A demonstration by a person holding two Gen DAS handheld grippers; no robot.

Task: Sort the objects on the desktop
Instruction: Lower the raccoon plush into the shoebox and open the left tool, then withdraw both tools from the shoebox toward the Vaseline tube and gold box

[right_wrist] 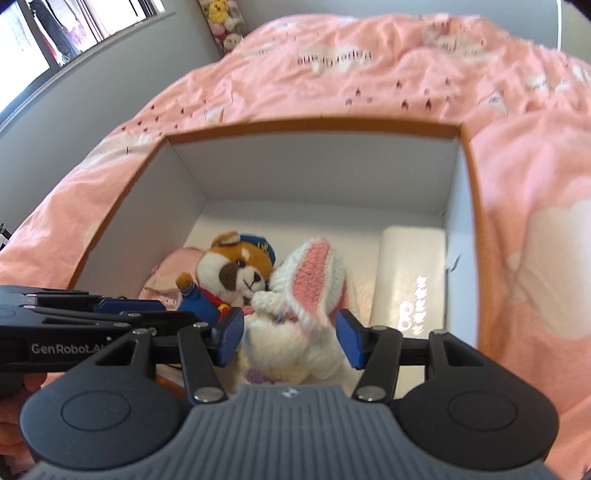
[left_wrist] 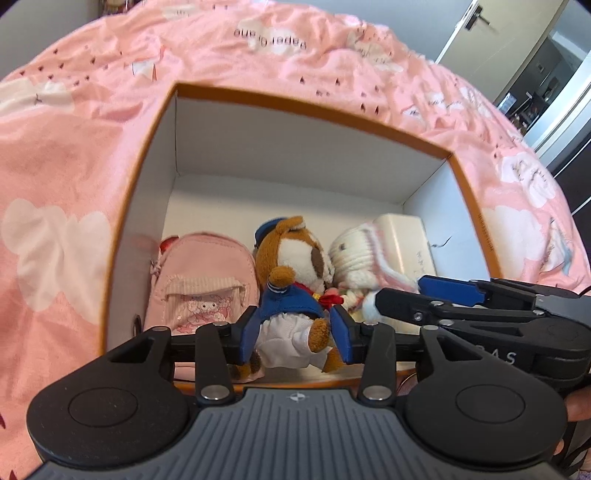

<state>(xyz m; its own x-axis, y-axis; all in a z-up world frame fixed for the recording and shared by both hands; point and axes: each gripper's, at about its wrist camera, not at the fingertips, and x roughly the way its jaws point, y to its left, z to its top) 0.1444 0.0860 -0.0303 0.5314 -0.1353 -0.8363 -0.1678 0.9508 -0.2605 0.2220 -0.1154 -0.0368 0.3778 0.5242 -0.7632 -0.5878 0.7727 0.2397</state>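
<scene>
An orange box (left_wrist: 155, 122) with white walls lies open on a pink bedspread (left_wrist: 66, 155). Inside it, side by side, are a pink mini backpack (left_wrist: 207, 273), a brown plush dog (left_wrist: 291, 258) in a blue sailor suit, a white crochet bunny (left_wrist: 351, 258) with pink ears, and a white rectangular case (left_wrist: 402, 240). My left gripper (left_wrist: 295, 334) is open, its blue pads on either side of the dog's body. My right gripper (right_wrist: 290, 339) is open around the bunny (right_wrist: 314, 273), beside the dog (right_wrist: 236, 266). The two grippers are side by side over the box's near edge.
The box rim (right_wrist: 314, 125) rises on all sides of the toys. The far half of the box floor is bare. The bedspread (right_wrist: 535, 184) surrounds the box. A window (right_wrist: 37, 29) and shelved plush toys (right_wrist: 225, 18) lie beyond the bed, and a door (left_wrist: 476, 22) at far right.
</scene>
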